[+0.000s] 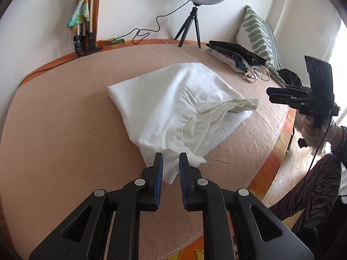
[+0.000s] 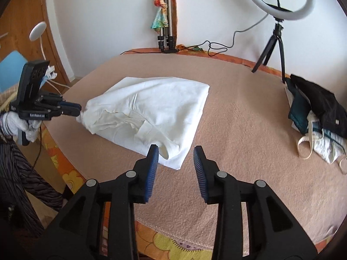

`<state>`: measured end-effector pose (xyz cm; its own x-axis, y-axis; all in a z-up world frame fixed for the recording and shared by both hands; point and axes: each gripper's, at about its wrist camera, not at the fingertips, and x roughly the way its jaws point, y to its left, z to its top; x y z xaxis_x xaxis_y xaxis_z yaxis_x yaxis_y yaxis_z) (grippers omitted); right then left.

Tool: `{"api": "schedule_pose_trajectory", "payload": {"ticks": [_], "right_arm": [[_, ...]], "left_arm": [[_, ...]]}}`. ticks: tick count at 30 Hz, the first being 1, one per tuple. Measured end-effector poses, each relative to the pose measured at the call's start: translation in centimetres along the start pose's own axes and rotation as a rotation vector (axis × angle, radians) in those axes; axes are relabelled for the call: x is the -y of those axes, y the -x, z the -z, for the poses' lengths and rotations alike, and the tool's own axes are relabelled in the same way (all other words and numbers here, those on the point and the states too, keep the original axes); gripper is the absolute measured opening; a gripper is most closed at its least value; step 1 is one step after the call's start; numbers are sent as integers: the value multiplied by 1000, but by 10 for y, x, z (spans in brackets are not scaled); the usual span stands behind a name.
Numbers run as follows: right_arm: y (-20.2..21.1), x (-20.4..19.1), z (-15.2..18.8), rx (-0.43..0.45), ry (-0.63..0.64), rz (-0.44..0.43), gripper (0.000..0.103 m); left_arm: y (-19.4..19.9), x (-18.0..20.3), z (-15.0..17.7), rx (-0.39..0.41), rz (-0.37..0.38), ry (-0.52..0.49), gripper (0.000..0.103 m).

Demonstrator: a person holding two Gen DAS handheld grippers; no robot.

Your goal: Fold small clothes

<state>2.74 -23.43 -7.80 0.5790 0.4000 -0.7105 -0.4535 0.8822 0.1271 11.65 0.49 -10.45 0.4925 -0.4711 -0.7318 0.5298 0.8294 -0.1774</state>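
White cotton garment [image 1: 173, 106] lies partly folded mid-bed on a peach blanket [image 1: 65, 112], bulk flat, one loose creased flap bunched on top toward the near edge.

Left hand-held gripper [image 1: 171, 158] – jaws narrowly apart, blue pads either side of the garment's near corner tip. Cloth sits in the gap, but I can't tell from the wrist view whether the pads actually touch it. In the right wrist view the same gripper [image 2: 74, 109] comes in level from the bed edge, its tip right at the twisted end of the garment [image 2: 149, 110]; whether it pinches the cloth there can't be told either. White-gloved left hand [image 2: 15, 121] wraps the handle.

Right hand-held gripper [image 2: 176, 150] – jaws wide, holding nothing. Left pad overlaps the garment's near folded corner in view, right pad is over bare blanket [image 2: 238, 130]. From the left wrist view it [image 1: 271, 95] hovers off the bed's right edge, apart from the garment, with the gloved right hand [image 1: 312, 127] on the grip.

Elsewhere on the bed:
- pile of dark and light clothes [image 1: 238, 58] at the far right corner, well apart from the white garment, resting against a green-striped pillow [image 1: 258, 34]
- ring light on small black tripod [image 1: 193, 21] at the back edge, cable trailing left
- folded tripod legs with a colourful scarf tied on [image 1: 83, 17] leaning against the wall
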Motion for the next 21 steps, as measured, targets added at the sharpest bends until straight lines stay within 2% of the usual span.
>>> {"api": "schedule_pose_trajectory", "payload": {"ticks": [2,4,5,7,9,12,15,16,17,19,21], "right_arm": [[-1,12,-3,-33,-130,-50,36],[-8,25,-3,-67,-281,-87,36],[-15,34,-2,-87,-376,-136,36],[-28,48,5,-116,-533,-222,36],[-39,55,11,-142,-621,-243,36],[-53,55,15,-188,-655,-218,36],[-61,51,16,-197,-661,-252,36],[-62,50,14,-191,-660,-252,32],[-63,47,12,-191,-654,-246,20],[-63,43,6,-204,-635,-226,8],[-58,38,-2,-199,-589,-176,6]], "left_arm": [[6,5,-1,10,4,-15,13],[7,10,-2,20,1,-30,21],[6,12,-3,29,2,-30,27],[1,15,-4,28,22,-28,28],[-5,19,-3,16,22,-43,29],[-15,22,1,-13,26,-57,40],[-23,21,4,-43,22,-67,40],[-24,20,4,-42,15,-69,40],[-24,20,4,-39,10,-70,40],[-23,19,5,-40,10,-68,40],[-21,18,5,-38,5,-68,40]]}}
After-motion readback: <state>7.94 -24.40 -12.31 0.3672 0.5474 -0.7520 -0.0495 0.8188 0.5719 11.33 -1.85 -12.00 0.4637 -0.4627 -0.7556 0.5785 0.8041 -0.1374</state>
